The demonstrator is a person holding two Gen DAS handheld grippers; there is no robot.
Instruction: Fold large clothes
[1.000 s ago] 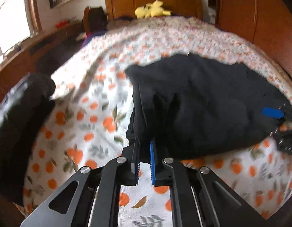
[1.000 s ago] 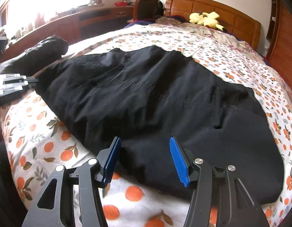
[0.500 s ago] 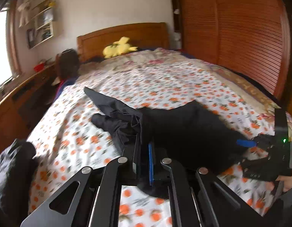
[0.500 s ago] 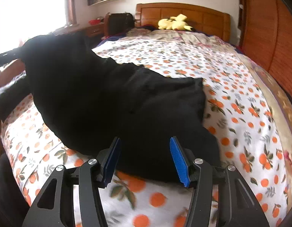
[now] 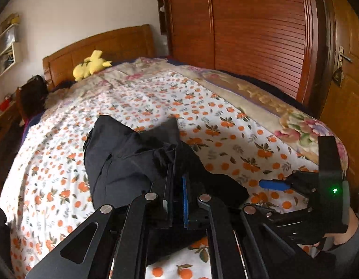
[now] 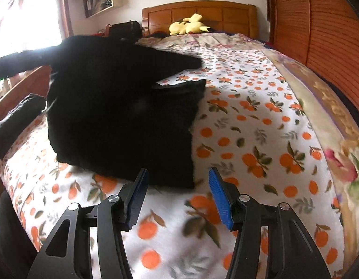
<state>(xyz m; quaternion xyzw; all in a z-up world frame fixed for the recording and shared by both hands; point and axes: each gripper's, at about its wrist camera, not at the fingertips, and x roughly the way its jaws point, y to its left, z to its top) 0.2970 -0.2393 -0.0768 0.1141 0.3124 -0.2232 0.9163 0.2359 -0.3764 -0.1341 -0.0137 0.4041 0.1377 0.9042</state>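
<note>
the fold is in hand: the left gripper point(image 5: 177, 183), low centre of its frame, is pinched on an edge of the black garment point(image 6: 114, 116), which looks lifted over the orange-print bedspread point(image 6: 261, 139). the right gripper point(image 6: 177, 193) hangs spread and empty, bottom centre. next, probably lay the held edge across and smooth it.
</note>
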